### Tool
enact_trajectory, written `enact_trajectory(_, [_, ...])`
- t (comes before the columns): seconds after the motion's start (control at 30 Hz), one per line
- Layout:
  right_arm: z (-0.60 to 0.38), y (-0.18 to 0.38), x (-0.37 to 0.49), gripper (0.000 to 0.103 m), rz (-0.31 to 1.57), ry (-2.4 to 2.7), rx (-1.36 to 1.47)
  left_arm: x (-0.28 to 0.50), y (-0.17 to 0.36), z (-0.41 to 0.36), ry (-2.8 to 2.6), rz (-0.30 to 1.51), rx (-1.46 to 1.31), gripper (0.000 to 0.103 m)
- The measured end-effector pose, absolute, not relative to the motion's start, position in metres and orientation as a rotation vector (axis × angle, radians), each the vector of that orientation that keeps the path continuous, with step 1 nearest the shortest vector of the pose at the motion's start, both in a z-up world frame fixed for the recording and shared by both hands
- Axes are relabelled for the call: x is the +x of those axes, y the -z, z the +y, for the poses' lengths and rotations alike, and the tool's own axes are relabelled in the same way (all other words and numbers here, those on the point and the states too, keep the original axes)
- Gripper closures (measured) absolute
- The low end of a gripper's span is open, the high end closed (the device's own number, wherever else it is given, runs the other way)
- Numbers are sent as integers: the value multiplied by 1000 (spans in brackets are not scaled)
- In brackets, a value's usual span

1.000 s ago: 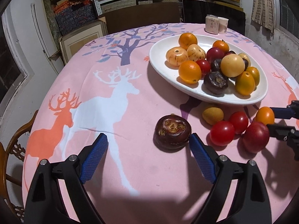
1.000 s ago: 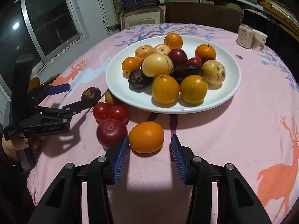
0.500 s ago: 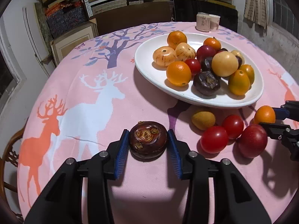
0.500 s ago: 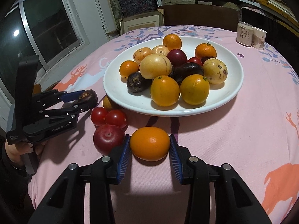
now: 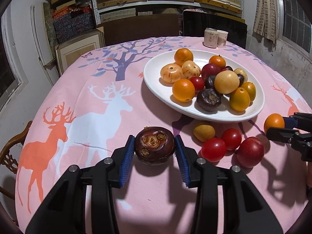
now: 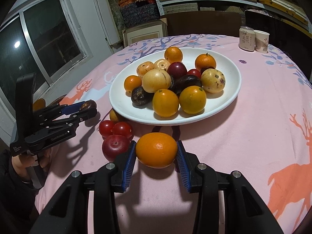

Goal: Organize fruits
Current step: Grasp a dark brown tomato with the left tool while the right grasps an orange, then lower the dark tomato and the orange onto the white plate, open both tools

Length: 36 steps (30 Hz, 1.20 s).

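On the pink tablecloth (image 5: pixel 81 89) with its deer and tree print, at about six o'clock of the white oval plate (image 5: pixel 156 72), the left gripper (image 5: pixel 155 152) has its blue pads closed against both sides of a dark brown, flattened round fruit (image 5: pixel 155 146), whose glossy skin is wrinkled and whose top shows a tan, curled scar; the jaws have just been closing and now stand narrow, with the fruit between them. Whether that fruit sits on the cloth or is barely lifted is hard to judge from this low angle. At three o'clock of it lie a small yellow-brown oval fruit (image 5: pixel 204 132), two cherry tomatoes (image 5: pixel 213 149) touching each other, and a red plum (image 5: pixel 250 152) just beside them. In the right wrist view the right gripper (image 6: pixel 156 152) likewise pinches an orange (image 6: pixel 156 149), smooth, bright and slightly oval with a small navel dimple, its pads pressing on either side after just closing in; the orange is at six o'clock of the plate, near its rim, with the plum at its nine o'clock. Heaped on the plate are oranges, pale striped melons, dark purple fruits and a tomato. A can (image 6: pixel 246 38) and a paper cup (image 6: pixel 261 41) stand together at the plate's one o'clock.
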State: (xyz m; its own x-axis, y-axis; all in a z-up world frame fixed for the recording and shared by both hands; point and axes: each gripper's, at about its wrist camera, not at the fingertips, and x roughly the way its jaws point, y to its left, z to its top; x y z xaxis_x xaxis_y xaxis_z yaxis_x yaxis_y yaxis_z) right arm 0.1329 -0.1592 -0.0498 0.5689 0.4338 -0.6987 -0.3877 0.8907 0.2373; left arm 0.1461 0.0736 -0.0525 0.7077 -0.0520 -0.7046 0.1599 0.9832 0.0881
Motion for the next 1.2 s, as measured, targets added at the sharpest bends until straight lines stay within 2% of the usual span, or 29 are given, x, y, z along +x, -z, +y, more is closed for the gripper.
enact_trajectory(0.63, [-194, -10, 124, 62, 728, -446, 114, 130, -6, 15, 232, 675, 149, 62])
enact_trajectory(1.2, [-167, -47, 219, 62, 721, -406, 47, 214, -15, 5, 171, 686, 134, 62])
